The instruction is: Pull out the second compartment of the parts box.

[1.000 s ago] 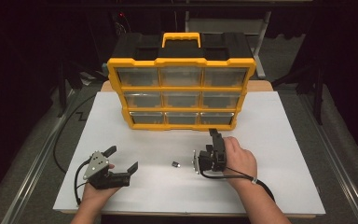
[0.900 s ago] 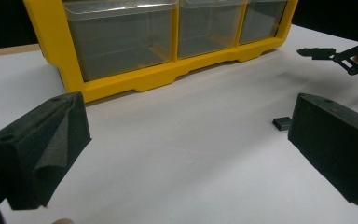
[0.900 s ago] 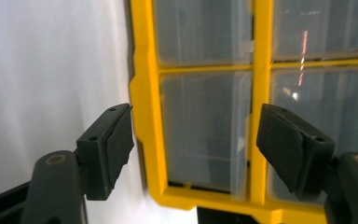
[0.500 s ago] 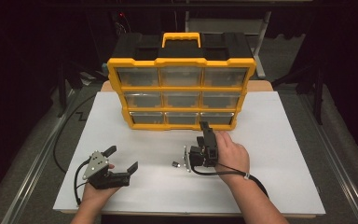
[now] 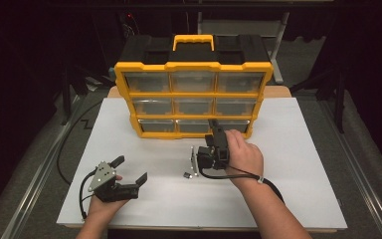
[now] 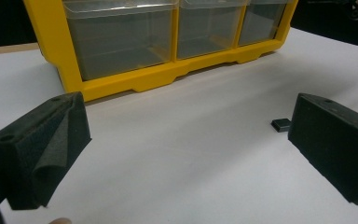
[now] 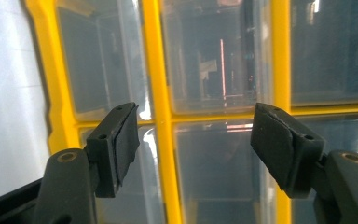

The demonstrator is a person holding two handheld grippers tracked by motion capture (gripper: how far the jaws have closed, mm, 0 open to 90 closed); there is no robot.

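1. The white surface (image 5: 298, 164) carries everything I work on
2. The yellow organizer (image 5: 193, 99) with clear drawers stands upright at the far middle of it, black handle side on top
3. My right claw (image 5: 213, 130) is raised just in front of the bottom drawer row, jaws spread and empty, pointing at the drawers
4. My left claw (image 5: 129, 170) rests low at the near left, jaws wide apart, holding nothing
5. A small dark piece (image 6: 280, 124) lies on the surface between my claws, just beside my left claw's jaw
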